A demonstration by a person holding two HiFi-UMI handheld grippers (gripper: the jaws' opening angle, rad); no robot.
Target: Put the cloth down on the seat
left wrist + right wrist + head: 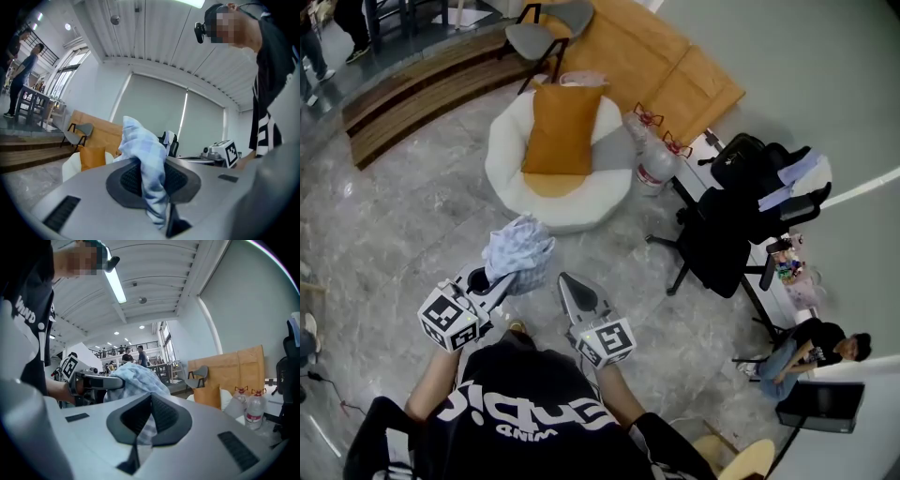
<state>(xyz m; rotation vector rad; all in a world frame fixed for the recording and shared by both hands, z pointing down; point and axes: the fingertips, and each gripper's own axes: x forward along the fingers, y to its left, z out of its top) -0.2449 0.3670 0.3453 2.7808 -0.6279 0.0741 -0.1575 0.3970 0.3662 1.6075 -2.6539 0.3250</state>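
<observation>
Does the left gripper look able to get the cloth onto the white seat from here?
Probably yes. The left gripper, shut on the cloth, faces the seat across bare floor, with nothing between. An orange cushion covers its middle, but the white front rim lies free.

The person holds both grippers out in front of the body, side by side and close to level, jaws pointing away. The left gripper (506, 275) sits just left of the right gripper (569, 284), with their tips near each other but apart. The left jaws are clamped on a pale blue checked cloth (519, 247), which bunches above them and hangs a little below. The right jaws meet at the tips with nothing pinched between them. Both forearms are bare below black sleeves, and each marker cube sits close to the chest.
</observation>
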